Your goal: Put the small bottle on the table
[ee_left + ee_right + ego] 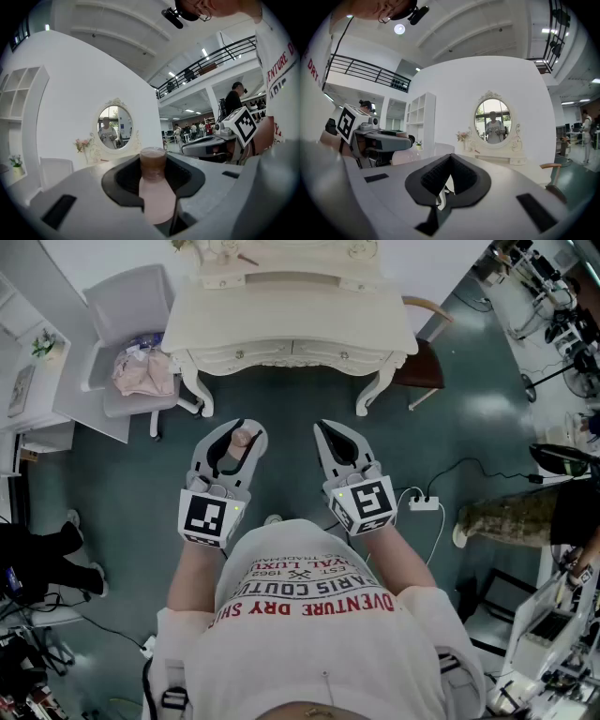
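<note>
A small pale pink bottle (242, 439) with a brown cap (153, 161) stands upright between the dark pads of my left gripper (238, 426), which is shut on its body (157, 197). I hold it in the air over the floor, a short way in front of the cream dressing table (291, 320). My right gripper (330, 431) hangs level beside it on the right. Its jaws meet at the tip (450, 158) with nothing between them. The table's oval mirror (115, 126) faces both grippers.
A white chair (127, 310) with a pink bundle (142, 371) stands left of the table. A brown chair (422, 367) stands at its right corner. A power strip (424, 503) and its cable lie on the dark floor to my right. White shelving (28, 371) lines the left wall.
</note>
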A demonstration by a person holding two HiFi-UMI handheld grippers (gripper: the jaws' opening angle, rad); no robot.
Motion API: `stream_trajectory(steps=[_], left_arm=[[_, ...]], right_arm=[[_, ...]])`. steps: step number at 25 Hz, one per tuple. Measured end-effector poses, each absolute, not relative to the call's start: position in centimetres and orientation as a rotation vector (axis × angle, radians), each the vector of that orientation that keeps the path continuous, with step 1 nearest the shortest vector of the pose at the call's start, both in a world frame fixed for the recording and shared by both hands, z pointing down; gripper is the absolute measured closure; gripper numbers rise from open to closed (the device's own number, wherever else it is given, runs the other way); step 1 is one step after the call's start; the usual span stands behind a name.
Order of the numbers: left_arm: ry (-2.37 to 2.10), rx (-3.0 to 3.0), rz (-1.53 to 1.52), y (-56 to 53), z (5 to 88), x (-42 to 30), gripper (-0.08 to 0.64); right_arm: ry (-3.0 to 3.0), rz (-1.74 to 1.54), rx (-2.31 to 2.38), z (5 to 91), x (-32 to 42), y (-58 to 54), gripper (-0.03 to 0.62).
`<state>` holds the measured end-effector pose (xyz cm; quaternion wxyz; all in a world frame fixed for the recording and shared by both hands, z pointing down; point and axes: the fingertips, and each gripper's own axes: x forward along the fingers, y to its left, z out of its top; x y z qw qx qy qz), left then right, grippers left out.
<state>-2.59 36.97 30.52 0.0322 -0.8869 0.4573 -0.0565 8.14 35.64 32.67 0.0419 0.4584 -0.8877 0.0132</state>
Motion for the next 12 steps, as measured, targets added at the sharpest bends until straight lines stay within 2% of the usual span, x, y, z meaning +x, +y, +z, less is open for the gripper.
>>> stream_trajectory(steps=[12], left_arm=[[1.384, -2.756, -0.163, 36.2, 31.0, -4.0, 0.422]], right_arm=[[-2.703, 0.06, 1.432, 33.0, 6.8, 35.0, 0.594]])
